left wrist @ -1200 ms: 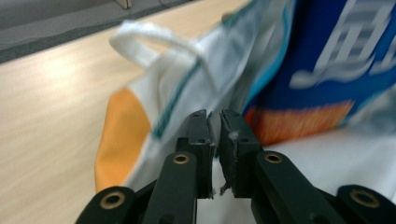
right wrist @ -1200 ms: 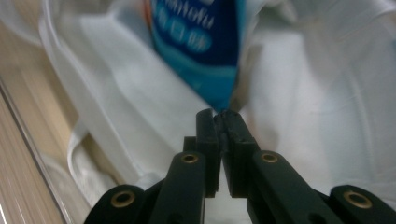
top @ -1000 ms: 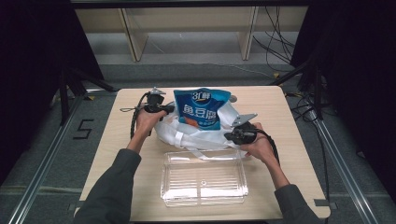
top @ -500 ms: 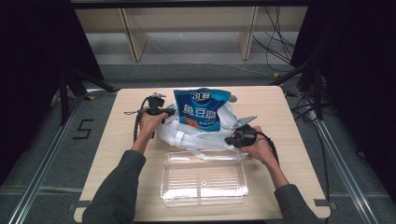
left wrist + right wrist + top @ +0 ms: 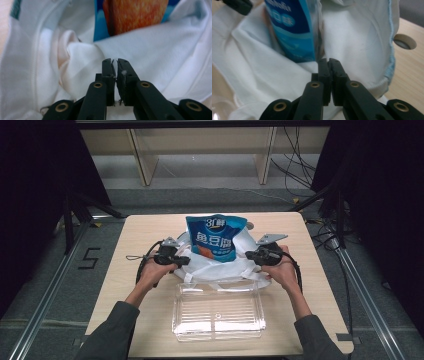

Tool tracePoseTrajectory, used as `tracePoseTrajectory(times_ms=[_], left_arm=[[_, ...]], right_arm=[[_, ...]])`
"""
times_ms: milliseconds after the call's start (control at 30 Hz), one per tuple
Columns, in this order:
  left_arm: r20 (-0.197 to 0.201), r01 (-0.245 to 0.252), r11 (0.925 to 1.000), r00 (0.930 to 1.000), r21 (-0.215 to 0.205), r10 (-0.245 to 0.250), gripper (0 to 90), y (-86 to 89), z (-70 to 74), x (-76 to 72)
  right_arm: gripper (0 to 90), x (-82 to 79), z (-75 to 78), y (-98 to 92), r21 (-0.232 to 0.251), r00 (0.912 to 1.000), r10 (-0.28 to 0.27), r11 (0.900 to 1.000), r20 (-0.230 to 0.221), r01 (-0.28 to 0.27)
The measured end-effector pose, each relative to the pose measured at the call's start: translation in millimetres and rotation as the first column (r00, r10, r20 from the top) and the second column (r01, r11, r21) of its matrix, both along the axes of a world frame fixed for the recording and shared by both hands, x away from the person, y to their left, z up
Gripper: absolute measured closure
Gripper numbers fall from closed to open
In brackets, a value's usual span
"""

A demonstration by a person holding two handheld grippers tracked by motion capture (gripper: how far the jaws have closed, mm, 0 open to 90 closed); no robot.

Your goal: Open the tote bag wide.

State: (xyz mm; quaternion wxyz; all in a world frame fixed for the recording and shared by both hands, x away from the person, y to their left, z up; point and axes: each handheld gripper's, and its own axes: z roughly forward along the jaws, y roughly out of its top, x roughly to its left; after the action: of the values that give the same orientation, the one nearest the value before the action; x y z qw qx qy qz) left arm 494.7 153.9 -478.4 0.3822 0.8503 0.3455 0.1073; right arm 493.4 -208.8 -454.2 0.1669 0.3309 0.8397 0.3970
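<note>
A blue pouch with an orange picture stands inside a white cloth bag at the table's middle. My left gripper is at the bag's left front edge. In the left gripper view its jaws have just been closing and now pinch a thin fold of the white cloth below the pouch. My right gripper is at the bag's right edge. In its own view it is shut, tips in the cloth beside the pouch.
A clear plastic tray lies on the wooden table just in front of the bag, between my forearms. A round cable hole sits in the tabletop behind the bag. Shelving and cables stand beyond the far edge.
My left gripper has come from beside the pouch's upper left towards me, to the bag's left front edge. The pouch now stands straighter. The right gripper has barely shifted.
</note>
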Motion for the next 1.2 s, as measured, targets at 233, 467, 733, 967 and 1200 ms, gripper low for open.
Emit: tracePoseTrajectory(times_ms=[233, 467, 733, 967, 1200], left_arm=[[0.006, 0.003, 0.9987, 1.0000, 0.051, -0.003, 86.2, -0.7, -16.4, -1.3], [0.060, -0.028, 0.9989, 0.9977, -0.038, 0.031, 78.8, 3.5, 1.0, -7.4], [0.101, -0.033, 0.9908, 0.9938, -0.131, 0.047, 63.0, 11.2, 22.0, -25.1], [0.098, -0.059, 0.9832, 0.9922, -0.173, 0.077, 46.8, 21.3, 27.9, -55.8], [0.073, -0.071, 0.9788, 0.9936, -0.192, 0.086, 40.5, 31.0, 28.8, -74.8]], right_arm=[[90.0, 24.8, -37.5, -8.6, -0.050, 0.9914, -0.121, 0.992, -0.050, 0.118], [87.6, 19.1, -20.5, -6.7, -0.041, 0.9940, -0.101, 0.994, -0.042, 0.099], [74.7, 6.2, 9.3, -14.9, 0.044, 0.9953, -0.097, 0.994, -0.007, 0.097], [58.7, 0.8, 19.7, -22.4, 0.054, 0.9938, -0.110, 0.992, -0.015, 0.111], [45.3, -1.4, 24.6, -21.4, 0.059, 0.9918, -0.128, 0.990, -0.004, 0.128]])
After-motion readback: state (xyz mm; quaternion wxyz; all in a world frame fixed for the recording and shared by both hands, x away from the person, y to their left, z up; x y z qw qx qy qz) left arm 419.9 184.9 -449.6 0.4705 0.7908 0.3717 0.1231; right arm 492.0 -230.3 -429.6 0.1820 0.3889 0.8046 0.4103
